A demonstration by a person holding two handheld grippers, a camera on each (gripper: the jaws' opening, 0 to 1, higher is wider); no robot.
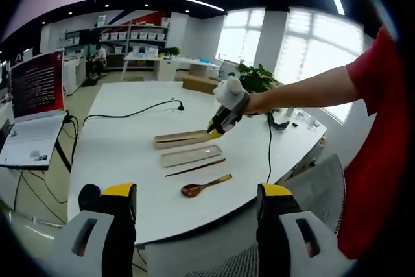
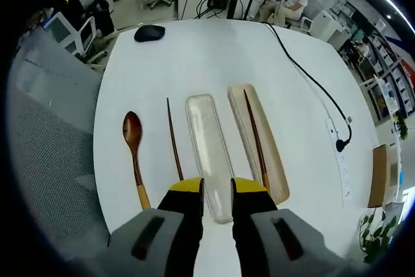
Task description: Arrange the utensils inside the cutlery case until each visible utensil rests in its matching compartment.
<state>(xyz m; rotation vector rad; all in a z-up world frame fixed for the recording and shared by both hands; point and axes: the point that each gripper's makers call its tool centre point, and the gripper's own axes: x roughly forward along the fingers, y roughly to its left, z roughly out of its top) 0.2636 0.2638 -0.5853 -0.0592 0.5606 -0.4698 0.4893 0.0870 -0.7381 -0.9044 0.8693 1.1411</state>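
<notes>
1. Two utensils are lying outside the cutlery case: the wooden spoon (image 2: 133, 154) and one loose chopstick (image 2: 174, 139), side by side on the white table (image 2: 194, 50), just beside the clear lid (image 2: 209, 154).
2. One chopstick (image 2: 255, 135) is resting lengthwise inside the beige case tray (image 2: 259, 147), so the task is judged to be partly done; the spoon and the loose chopstick remain to be placed.
3. The right gripper (image 2: 216, 189) is hovering over the near end of the clear lid, its jaws standing narrowly apart and holding nothing.
4. In the left gripper view, the right gripper (image 1: 218, 125) is reaching over the case tray (image 1: 181, 139), with the lid (image 1: 191, 155), the loose chopstick (image 1: 194, 167) and the spoon (image 1: 205, 185) lying in a row toward the camera.
5. The left gripper (image 1: 194, 199) is waiting off the table edge, jaws spread wide and empty.
6. A black power cable (image 2: 311, 82) is running across the far side of the table, well apart from the case.
7. A computer mouse (image 2: 149, 32) is sitting near the table end, and a grey mesh chair (image 2: 45, 154) is standing beside the spoon's edge; neither is judged to be obstructing the work.
8. The lid lies between the loose utensils and the tray, so transfers will need to clear it.
</notes>
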